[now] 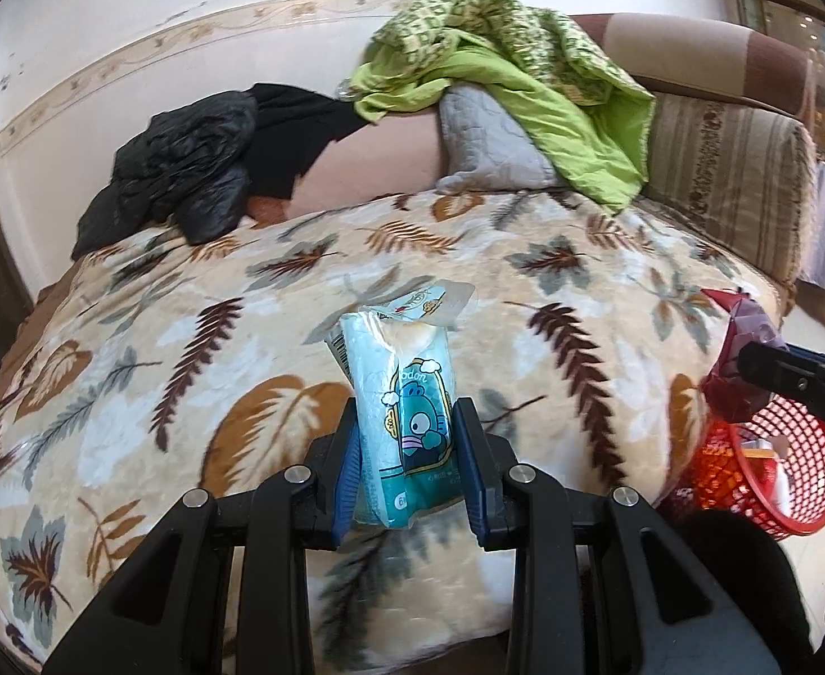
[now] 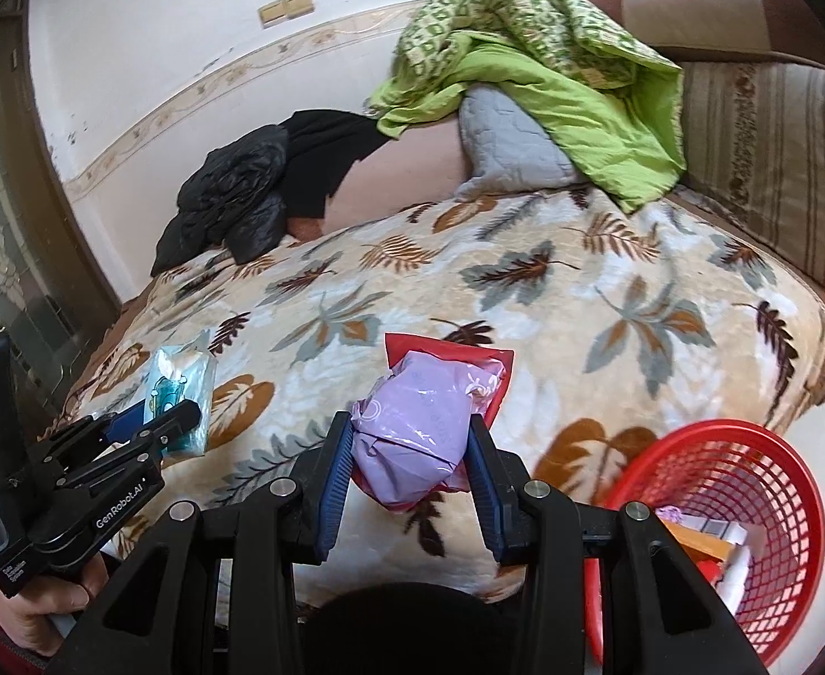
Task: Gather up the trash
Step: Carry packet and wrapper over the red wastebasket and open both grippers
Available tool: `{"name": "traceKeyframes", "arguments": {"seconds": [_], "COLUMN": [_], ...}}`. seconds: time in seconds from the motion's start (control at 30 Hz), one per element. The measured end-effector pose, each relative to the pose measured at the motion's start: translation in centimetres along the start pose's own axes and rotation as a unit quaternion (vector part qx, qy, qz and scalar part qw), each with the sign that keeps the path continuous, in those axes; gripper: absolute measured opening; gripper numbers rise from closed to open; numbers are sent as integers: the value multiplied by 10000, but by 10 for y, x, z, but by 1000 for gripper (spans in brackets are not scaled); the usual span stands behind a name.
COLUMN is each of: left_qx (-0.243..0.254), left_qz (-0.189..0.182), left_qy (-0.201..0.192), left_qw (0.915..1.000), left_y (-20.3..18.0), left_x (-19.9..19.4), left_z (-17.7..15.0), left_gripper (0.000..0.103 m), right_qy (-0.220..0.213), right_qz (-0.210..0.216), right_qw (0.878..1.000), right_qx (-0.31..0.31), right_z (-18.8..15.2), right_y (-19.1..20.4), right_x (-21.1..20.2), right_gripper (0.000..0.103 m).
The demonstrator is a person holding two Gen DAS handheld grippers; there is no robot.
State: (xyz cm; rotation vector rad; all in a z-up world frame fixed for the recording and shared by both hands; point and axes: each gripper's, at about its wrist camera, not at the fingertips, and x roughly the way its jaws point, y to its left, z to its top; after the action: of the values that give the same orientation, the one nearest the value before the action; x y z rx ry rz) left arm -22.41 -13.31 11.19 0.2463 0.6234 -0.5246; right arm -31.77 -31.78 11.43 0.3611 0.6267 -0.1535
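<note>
Mid-carry, by the look of it: both pieces of trash picked up and held above the bed, with the drop into the red basket not yet done.

Far from the basket, out over the leaf-patterned blanket: left gripper, fingers closed to a narrow gap and clamped on a pale blue tissue pack. Pack upright between the blue pads, soft and a little crumpled, a cartoon fish face printed on the front, white tissue showing at the torn top. In the right wrist view, same gripper seen from the side with a hand under it, pack sticking out past the fingertips.

Closer to the basket, just beside its rim: right gripper, fingers likewise drawn in, pinching a lilac plastic pouch with a red wrapper behind it. Pouch puffy, wrinkled, glossy, bulging between the pads; whether wrapper and pouch are one item, hard to tell.

Basket itself on the floor beside the bed corner, mesh-walled, already holding some boxes and paper.

Next move, as judged: swing each gripper over the basket mouth, right first since nearer, then spread the fingers clear above the rim so the light, floppy packs fall inside rather than catching on the edge
</note>
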Motion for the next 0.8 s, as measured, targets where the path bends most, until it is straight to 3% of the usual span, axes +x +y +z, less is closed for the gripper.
{"name": "traceKeyframes", "arguments": {"seconds": [0.17, 0.37, 0.6, 0.8], "left_qx": [212, 513, 743, 904], "left_qz": [-404, -1237, -2341, -2858], "left_qy": [-42, 77, 575, 864], "left_qw": [9989, 9910, 9677, 9501], "left_y": [-31, -79, -138, -185], "left_x": [-5, -11, -5, -1], "left_z": [9, 16, 22, 26], "left_gripper": [30, 30, 30, 30], "right_qy": [-67, -98, -92, -165], "right_qz": [-246, -662, -1056, -1262], "right_qw": [9993, 9948, 9855, 9808], "right_qx": [264, 769, 1328, 1476], "right_z": [-5, -16, -32, -36], "right_y": [-33, -87, -142, -165], "right_x": [-20, -52, -88, -108], "right_gripper": [42, 42, 42, 42]}}
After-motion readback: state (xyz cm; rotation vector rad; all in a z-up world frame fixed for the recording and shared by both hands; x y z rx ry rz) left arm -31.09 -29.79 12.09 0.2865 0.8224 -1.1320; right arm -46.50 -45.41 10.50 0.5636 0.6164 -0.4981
